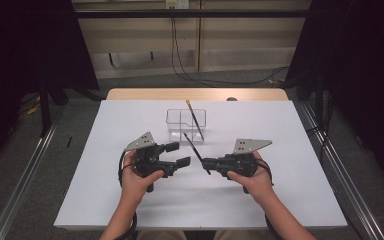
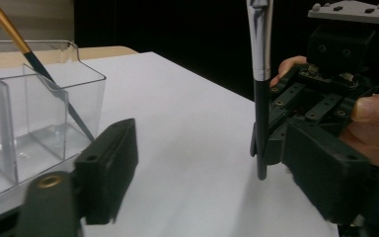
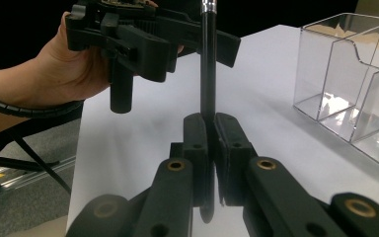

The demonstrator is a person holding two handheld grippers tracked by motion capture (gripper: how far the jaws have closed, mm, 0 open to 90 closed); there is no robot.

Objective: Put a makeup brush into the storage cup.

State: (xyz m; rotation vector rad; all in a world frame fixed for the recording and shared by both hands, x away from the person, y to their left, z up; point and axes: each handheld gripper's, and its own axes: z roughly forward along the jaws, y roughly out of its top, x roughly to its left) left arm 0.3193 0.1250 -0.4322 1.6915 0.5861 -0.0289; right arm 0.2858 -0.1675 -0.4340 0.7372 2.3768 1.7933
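1. While the right gripper clamps a black-handled brush, the brush's long axis slants far-left toward the clear divided organizer.
2. The left gripper, jaws apart, is seemingly nearer the brush tip.

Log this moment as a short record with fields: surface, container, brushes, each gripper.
surface: white sheet over a wooden table
container: clear plastic divided organiser box, upright, beyond the grippers
brush in box: gold-and-black handled brush leaning in a right-hand compartment
held brush: black-handled brush with silver ferrule, clear of the box
right gripper: jaws shut on the held brush's black handle
left gripper: jaws open, holding nothing
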